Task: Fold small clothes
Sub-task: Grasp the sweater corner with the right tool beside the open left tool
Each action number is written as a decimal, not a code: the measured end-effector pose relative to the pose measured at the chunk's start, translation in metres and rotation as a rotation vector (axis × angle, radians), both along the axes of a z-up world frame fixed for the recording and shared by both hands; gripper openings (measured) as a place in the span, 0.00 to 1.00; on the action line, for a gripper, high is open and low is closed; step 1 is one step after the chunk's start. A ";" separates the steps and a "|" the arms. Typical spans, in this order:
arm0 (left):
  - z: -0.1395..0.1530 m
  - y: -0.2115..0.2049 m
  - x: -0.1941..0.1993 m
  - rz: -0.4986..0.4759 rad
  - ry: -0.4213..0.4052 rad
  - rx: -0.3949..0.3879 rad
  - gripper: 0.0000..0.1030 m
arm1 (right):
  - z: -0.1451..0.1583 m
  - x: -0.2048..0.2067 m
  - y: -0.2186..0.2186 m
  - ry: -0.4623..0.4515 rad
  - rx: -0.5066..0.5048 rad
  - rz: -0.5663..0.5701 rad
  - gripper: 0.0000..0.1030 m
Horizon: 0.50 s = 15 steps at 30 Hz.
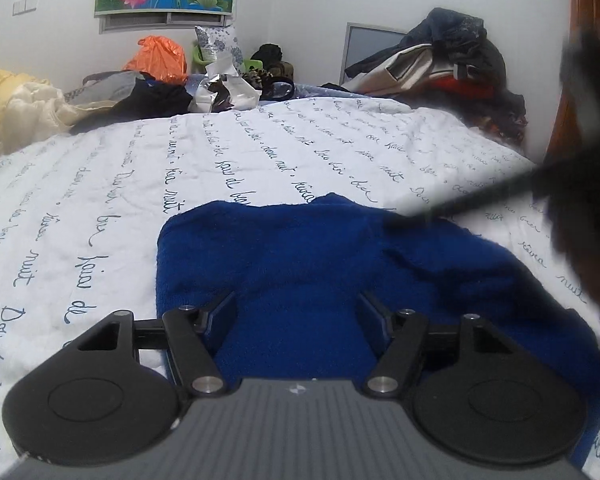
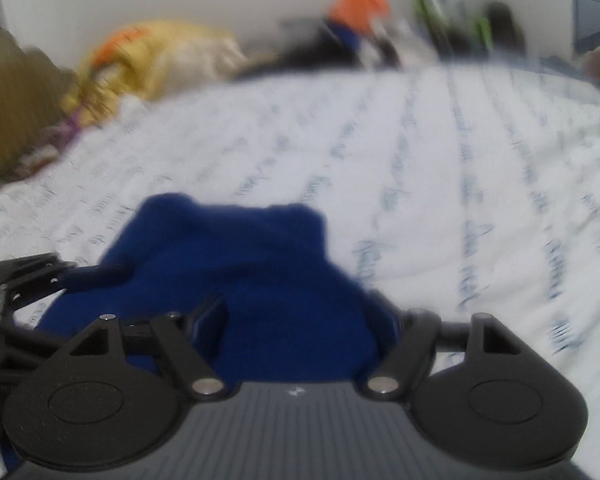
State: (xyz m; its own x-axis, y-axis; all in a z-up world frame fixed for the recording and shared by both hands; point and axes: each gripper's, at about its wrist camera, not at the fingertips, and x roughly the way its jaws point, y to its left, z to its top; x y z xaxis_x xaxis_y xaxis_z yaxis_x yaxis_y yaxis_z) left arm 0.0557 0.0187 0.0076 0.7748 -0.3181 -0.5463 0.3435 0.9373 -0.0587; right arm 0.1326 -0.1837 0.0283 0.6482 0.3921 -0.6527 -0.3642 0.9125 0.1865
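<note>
A: Right, the main risk. The blue fleece garment (image 1: 300, 264) lies in a rough fold on the white bedspread with blue script (image 1: 100, 184), and neither claw is holding it. Its top layer looks loose and lumpy, so it could slide or spring back open if a finger drags across it.

B: Left gripper (image 1: 296, 316)?

A: Spread wide, nothing pinched. It sits low over the near edge of the garment, pitched down, with blue cloth showing between and under the fingers. I can't tell whether the pads brush the pile.

B: Right gripper (image 2: 304, 320)?

A: Also spread, empty. It's over the same garment from the other side, angled down. The right wrist view is blurred, so contact is unclear there too. In that view the left gripper appears at the left edge, near the garment's side.

B: Collision risk?

A: Some. In the left wrist view a dark blurred shape and a thin dark line cross the right edge, right over the garment's far corner. Probably the other rig or its cable, but I can't say which. If it's a cable, it could snag the fleece and drag the fold apart.

B: Anything else?

A: The bedspread is soft and wrinkled, so a low pinch could take bedding along with the fleece.
</note>
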 end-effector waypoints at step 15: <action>0.002 -0.006 0.009 0.007 0.003 -0.032 0.66 | -0.044 0.073 0.145 0.217 0.183 0.248 0.79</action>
